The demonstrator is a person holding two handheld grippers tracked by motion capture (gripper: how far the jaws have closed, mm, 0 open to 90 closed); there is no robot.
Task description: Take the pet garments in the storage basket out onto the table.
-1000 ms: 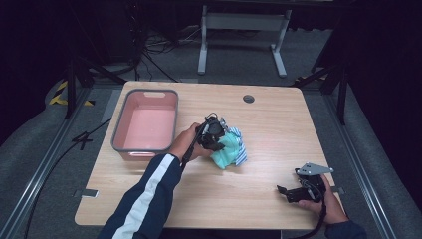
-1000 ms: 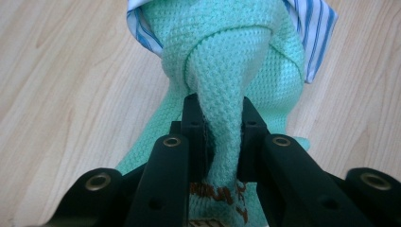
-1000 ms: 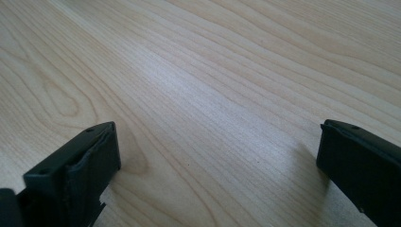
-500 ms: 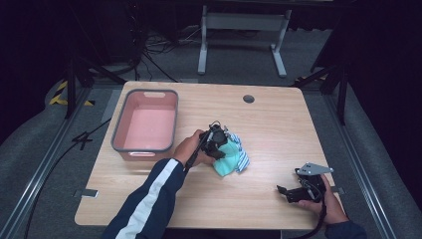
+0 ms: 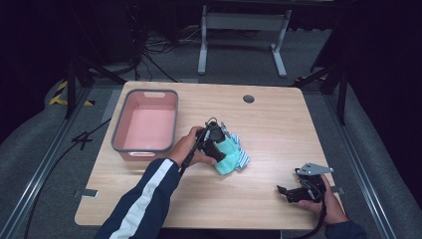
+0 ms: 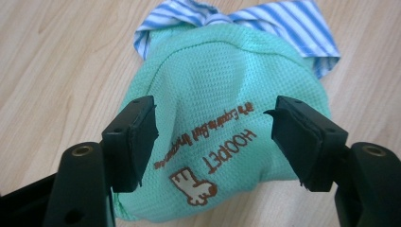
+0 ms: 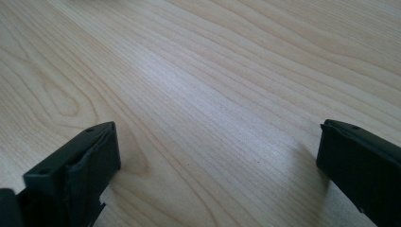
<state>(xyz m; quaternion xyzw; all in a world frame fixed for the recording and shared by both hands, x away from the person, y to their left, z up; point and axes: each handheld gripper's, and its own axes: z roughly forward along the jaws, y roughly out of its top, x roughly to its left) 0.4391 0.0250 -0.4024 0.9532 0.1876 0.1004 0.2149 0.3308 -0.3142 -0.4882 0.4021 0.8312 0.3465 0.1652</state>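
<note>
A pink bin with a grey rim sat at the table's left. A round grommet hole lay near the far edge.

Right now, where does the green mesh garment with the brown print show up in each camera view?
High view: green mesh garment at table centre, right of the pink bin.
Left gripper view: garment mid-frame, between open jaws.
Right gripper view: not in it.
Shared landmark: wooden tabletop.

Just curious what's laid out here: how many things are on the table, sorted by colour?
Pink: 1, the bin
Green: 1, mesh cloth
Blue-striped: 1, cloth under the green one
Black: 2, the left claw and right claw
Total: 5
</note>
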